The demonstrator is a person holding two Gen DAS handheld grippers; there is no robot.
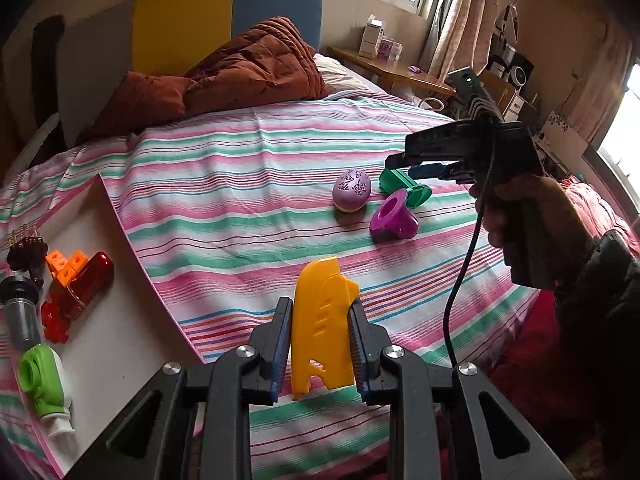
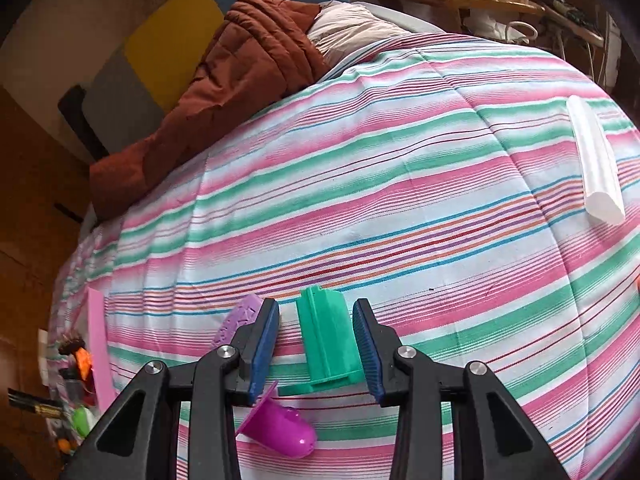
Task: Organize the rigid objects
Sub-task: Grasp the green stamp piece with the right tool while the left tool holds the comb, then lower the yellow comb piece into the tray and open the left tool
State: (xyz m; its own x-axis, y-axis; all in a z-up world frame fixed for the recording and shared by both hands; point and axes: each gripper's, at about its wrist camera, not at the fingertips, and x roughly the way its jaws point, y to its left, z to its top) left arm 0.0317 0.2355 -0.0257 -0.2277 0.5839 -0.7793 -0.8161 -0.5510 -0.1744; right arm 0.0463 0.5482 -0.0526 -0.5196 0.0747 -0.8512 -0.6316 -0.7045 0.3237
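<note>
Between the left gripper [image 1: 320,344] pads sits a yellow plastic piece [image 1: 322,332].

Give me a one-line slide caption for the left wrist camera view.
Left gripper holds a yellow plastic piece above the striped bedspread.

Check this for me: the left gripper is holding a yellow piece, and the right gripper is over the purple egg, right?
Not quite. The left gripper does hold the yellow piece, but the right gripper is over the green piece, not the purple egg. The right wrist view shows the green piece between its jaws, the egg off to their left.
</note>
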